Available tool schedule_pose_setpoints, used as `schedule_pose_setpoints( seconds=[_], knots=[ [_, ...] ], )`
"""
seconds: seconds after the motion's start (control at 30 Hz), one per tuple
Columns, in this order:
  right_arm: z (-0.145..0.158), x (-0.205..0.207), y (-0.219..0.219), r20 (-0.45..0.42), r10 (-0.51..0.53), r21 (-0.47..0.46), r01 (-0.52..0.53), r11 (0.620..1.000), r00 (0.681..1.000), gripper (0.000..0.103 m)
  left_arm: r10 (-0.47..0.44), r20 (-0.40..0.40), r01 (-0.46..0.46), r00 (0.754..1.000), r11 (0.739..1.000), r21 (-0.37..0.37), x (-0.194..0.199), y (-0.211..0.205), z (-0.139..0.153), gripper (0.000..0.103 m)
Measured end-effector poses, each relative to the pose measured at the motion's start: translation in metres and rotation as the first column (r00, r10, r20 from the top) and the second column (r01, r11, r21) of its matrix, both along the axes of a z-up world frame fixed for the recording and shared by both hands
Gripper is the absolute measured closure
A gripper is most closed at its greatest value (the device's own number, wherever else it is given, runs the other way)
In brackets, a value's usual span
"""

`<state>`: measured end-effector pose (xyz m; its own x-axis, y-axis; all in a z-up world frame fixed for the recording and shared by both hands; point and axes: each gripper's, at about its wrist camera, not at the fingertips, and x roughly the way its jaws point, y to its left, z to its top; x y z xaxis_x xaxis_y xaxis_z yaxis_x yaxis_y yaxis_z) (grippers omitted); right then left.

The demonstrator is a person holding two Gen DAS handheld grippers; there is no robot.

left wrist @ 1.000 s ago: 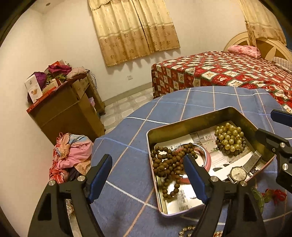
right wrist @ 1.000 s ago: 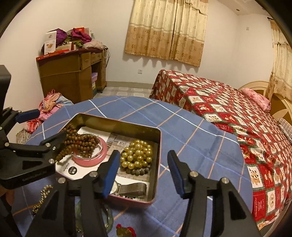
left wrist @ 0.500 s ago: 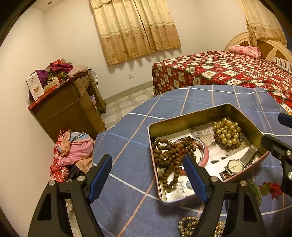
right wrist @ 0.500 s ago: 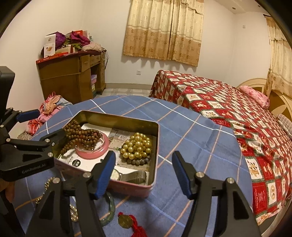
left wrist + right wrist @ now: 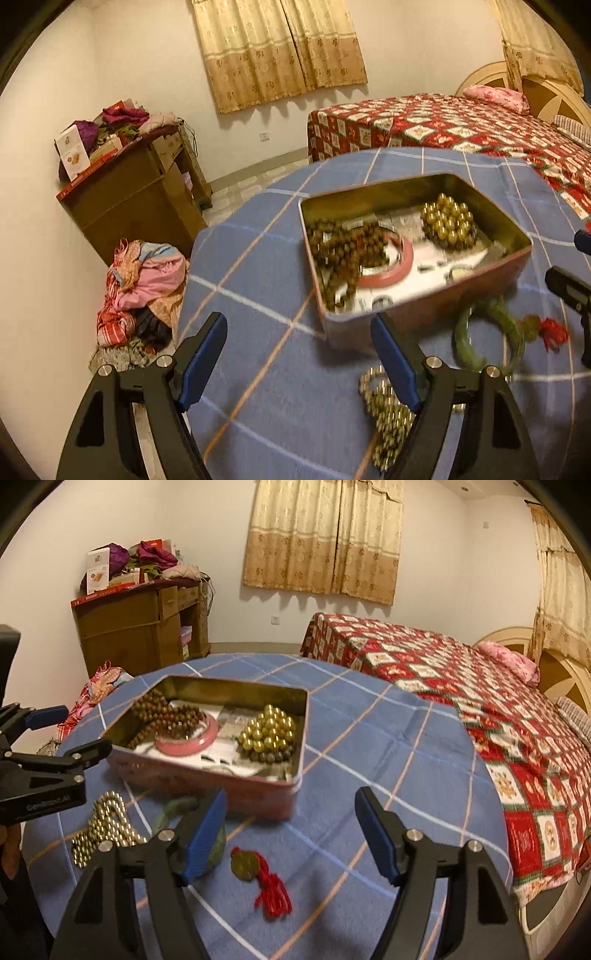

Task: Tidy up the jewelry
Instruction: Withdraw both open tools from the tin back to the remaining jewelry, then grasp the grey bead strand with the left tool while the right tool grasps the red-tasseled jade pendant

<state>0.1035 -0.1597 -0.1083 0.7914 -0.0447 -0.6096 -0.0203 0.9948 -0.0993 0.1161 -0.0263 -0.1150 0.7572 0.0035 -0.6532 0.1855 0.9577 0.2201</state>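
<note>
In the left wrist view, the left hand-held gripper [image 5: 299, 354] is standing wide with nothing between its blue pads, hanging over bare blue checked cloth on the table [image 5: 258, 280] at the lower middle of the frame. The open tin [image 5: 424, 314] is sitting right of centre, and it is already holding brown beads [image 5: 343, 254], a pink bangle [image 5: 391, 262] and a heap of gold beads [image 5: 448, 221], which suggests it is serving as the collecting place. In front of the tin, toward the lower right, a green bangle [image 5: 491, 332] and a gold bead string [image 5: 388, 410] are lying loose on the cloth, likely waiting their turn. In the right wrist view, the right hand-held gripper [image 5: 290, 830] has just been opening its jaws, and they are standing apart with nothing between them, poised at the lower middle of the frame over the cloth just in front of the tin [image 5: 207, 775]. A gold coin charm with a red tassel [image 5: 266, 878] is lying just below the gap, so this empty gripper is probably lining up for it. The gold bead string [image 5: 103, 827] is resting at lower left beneath the left hand-held gripper [image 5: 48, 738], and the green bangle [image 5: 216, 845] is showing partly behind the near pad.
</note>
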Motion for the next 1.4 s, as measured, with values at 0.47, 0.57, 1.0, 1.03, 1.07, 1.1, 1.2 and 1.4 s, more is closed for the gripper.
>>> schedule_pose_setpoints(
  seconds=[0.47, 0.57, 1.0, 1.03, 1.07, 1.1, 1.2, 1.4],
  knots=[
    [-0.019, -0.028, -0.024, -0.014, -0.076, 0.023, 0.076, 0.997, 0.997, 0.022, -0.062, -0.029, 0.06, 0.998, 0.998, -0.037, -0.046, -0.006, -0.012, 0.023],
    [-0.022, -0.031, -0.023, -0.014, -0.08, 0.024, 0.08, 0.996, 0.997, 0.022, -0.064, -0.04, 0.062, 0.997, 0.997, -0.04, -0.048, -0.007, -0.014, 0.023],
    [-0.025, -0.033, -0.021, -0.002, -0.076, -0.001, 0.076, 0.997, 0.997, 0.019, -0.063, -0.067, 0.059, 0.996, 0.996, -0.068, -0.058, -0.009, -0.023, 0.023],
    [-0.025, -0.033, -0.021, -0.001, -0.077, -0.003, 0.077, 0.997, 0.997, 0.019, -0.067, -0.068, 0.062, 0.995, 0.996, -0.071, -0.058, -0.01, -0.023, 0.023],
    [-0.025, -0.033, -0.02, -0.001, -0.077, -0.005, 0.077, 0.997, 0.997, 0.019, -0.071, -0.069, 0.066, 0.995, 0.995, -0.073, -0.058, -0.01, -0.023, 0.023],
    [-0.025, -0.033, -0.019, -0.001, -0.078, -0.008, 0.078, 0.997, 0.997, 0.019, -0.079, -0.072, 0.074, 0.994, 0.995, -0.074, -0.057, -0.011, -0.024, 0.023],
    [-0.026, -0.032, -0.017, -0.003, -0.076, -0.029, 0.075, 0.997, 0.997, 0.019, -0.087, -0.093, 0.082, 0.992, 0.995, -0.064, -0.054, -0.015, -0.033, 0.023],
    [-0.026, -0.032, -0.019, -0.007, -0.076, -0.011, 0.076, 0.997, 0.997, 0.019, -0.14, -0.113, 0.122, 0.984, 0.981, -0.15, -0.051, -0.007, -0.031, 0.086]
  ],
)
